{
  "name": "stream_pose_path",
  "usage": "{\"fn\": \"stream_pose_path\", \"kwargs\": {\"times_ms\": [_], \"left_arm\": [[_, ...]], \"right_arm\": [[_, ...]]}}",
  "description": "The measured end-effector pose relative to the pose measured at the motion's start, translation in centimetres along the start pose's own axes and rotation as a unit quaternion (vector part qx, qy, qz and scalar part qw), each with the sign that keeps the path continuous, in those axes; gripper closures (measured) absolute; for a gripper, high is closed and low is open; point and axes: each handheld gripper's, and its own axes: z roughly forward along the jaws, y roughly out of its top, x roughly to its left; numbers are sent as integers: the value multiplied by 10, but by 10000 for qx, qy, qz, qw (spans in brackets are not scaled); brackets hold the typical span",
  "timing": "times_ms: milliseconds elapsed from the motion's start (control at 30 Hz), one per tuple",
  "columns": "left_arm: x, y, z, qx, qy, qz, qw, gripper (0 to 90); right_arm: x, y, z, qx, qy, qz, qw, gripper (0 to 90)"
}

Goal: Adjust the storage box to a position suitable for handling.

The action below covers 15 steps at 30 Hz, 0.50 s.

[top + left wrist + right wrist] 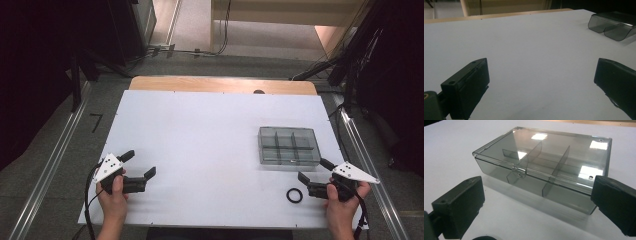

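Item one: smoky grey transparent plastic compartment box (pixel 289 145), rectangular, lid closed and latched at the front, inner dividers visible through the lid; placed on the right half of the white table top (pixel 200 145), toward its near edge. Seen close in the right gripper view (pixel 544 167), just ahead of the jaws, not touched.

Item two: small black ring (pixel 294 195), flat on the table, just in front of the box, near the right gripper.

Item three: right gripper (pixel 312 175), black, two-jaw, held by a hand at the near right corner; jaws spread wide, nothing between them.

Item four: left gripper (pixel 139 165), same type, held at the near left edge, well apart from the box; jaws spread wide over bare table, empty.
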Motion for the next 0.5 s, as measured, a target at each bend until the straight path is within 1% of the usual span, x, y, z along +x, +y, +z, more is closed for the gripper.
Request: {"fn": "stream_pose_path", "kwargs": {"times_ms": [67,133,200,267,333,400,500], "left_arm": [[0,0,0,6,1,5,10000,0],[-1,0,1,8,11,5,10000,0],[-1,0,1,9,-10,13,10000,0],[-1,0,2,36,-23,45,10000,0],[-1,0,2,39,-30,38,10000,0],[-1,0,2,40,-26,34,10000,0],[-1,0,2,66,-23,45,10000,0]], "right_arm": [[1,3,-2,-15,-15,-12,10000,0],[1,7,-3,-29,5,56,10000,0],[0,10,-5,-36,82,150,9998,0],[1,16,-6,45,66,157,9998,0],[2,21,-8,43,55,129,9999,0],[3,28,-8,96,57,119,9999,0],[3,38,-4,210,143,9,9997,0]]}}
